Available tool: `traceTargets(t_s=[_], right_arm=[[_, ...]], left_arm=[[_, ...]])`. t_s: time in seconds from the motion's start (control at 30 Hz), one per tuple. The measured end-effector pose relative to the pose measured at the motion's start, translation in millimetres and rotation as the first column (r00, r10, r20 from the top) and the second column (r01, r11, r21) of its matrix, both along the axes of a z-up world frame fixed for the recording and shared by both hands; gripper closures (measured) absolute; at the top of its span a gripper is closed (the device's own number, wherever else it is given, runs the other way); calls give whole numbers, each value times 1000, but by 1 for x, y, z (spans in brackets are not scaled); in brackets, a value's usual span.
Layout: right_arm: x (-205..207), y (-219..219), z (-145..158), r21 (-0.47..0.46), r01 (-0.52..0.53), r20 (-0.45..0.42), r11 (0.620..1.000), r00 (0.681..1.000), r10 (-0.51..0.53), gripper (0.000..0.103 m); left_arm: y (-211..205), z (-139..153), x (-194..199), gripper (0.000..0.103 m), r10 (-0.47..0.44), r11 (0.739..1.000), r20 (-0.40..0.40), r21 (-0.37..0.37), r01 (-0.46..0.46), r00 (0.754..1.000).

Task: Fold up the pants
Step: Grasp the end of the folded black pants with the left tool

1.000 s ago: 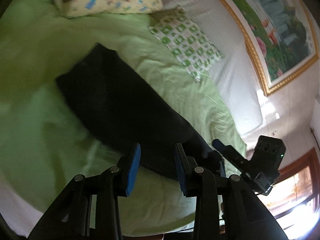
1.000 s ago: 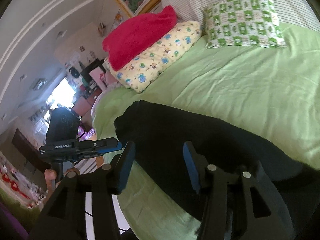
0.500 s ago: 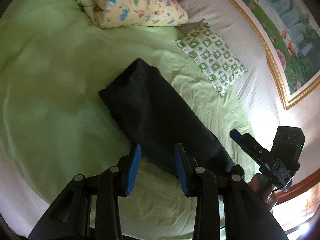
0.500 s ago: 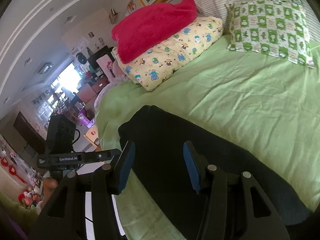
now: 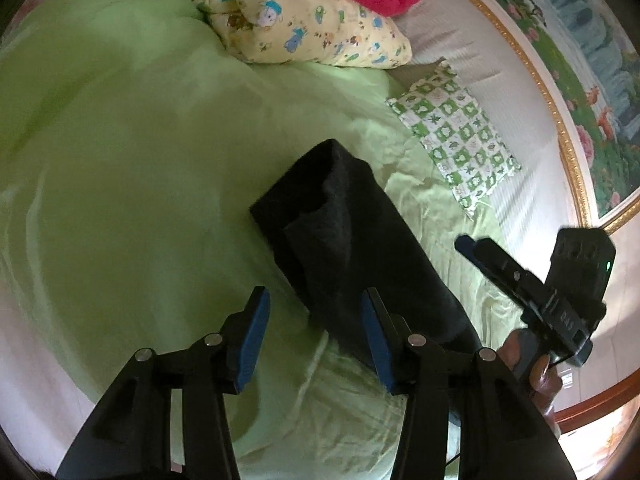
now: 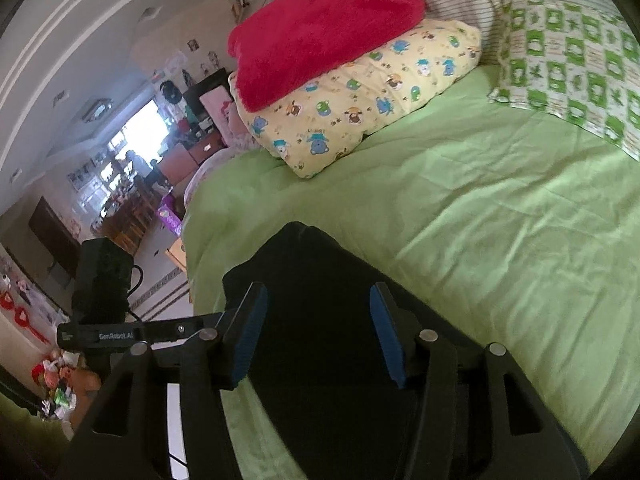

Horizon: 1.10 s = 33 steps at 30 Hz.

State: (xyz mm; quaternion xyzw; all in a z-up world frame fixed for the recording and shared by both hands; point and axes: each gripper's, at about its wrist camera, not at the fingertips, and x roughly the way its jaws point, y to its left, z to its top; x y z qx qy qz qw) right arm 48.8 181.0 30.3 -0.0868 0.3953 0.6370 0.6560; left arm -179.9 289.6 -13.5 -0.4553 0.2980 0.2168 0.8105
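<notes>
Black pants (image 5: 352, 248) lie folded into a long narrow strip on the green bedcover (image 5: 120, 184). They also show in the right wrist view (image 6: 320, 320). My left gripper (image 5: 314, 340) is open and empty, raised above the near end of the strip. My right gripper (image 6: 318, 332) is open and empty, raised over the strip. The right gripper shows at the right of the left wrist view (image 5: 520, 276). The left gripper shows at the left of the right wrist view (image 6: 132, 332).
A yellow cartoon pillow (image 5: 312, 20) with a red blanket (image 6: 320, 36) on it lies at the head of the bed. A green-checked pillow (image 5: 456, 136) lies beside it. The bed's edge (image 6: 196, 248) drops to the floor on the left.
Both grippers have pulled back and up from the pants. The pants look smaller and farther away in both views. Both grippers stay open.
</notes>
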Motion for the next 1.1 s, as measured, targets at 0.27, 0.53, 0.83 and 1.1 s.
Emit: traceTargets(t_s=[0.27,0.53,0.83,1.1], right_arm=[[7,60,-10,-102,-165,21,981,986,168,48],[12,114,-37,-215,-287,-34,933,958,286,48],[25,130,-64,-232,-317,-203,920,940,273,64],[21,116,-40,-187,-314,-158,931,945,287,75]], left_arm=[[10,-22,14,55,-4,998,-6,-61,4,1000],[21,-27,19,55,4,997,10,-79,-3,1000],[27,-33,28,69,25,996,30,-85,-22,999],[13,-8,33,82,1,1000,55,-22,0,998]])
